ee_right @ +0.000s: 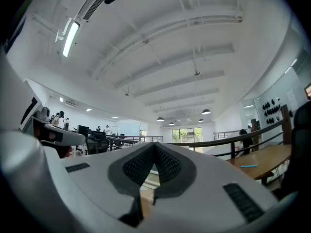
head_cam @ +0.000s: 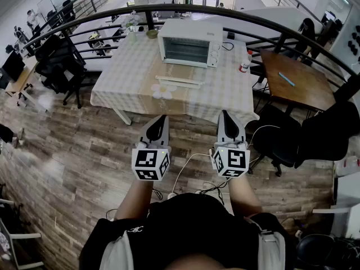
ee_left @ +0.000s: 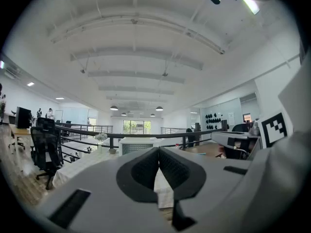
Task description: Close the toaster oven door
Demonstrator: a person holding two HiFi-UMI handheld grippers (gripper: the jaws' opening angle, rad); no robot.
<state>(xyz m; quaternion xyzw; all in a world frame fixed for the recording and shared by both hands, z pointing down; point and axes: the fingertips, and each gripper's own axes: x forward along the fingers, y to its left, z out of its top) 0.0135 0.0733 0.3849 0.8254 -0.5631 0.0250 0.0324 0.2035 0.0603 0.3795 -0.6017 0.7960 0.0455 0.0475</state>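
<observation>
With left gripper (head_cam: 161,118) and right gripper (head_cam: 225,115) pressed together, empty, approach the toaster oven (head_cam: 188,43) and push centrally.

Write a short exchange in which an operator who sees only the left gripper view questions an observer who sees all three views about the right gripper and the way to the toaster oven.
Operator: My left gripper is shut and empty. How do the other one's jaws stand?
Observer: The right gripper is shut too, with nothing between its jaws.
Operator: I see the toaster oven past my jaws. Are we at the table yet?
Observer: No. The head view shows both grippers short of the table, over the wooden floor.
</observation>
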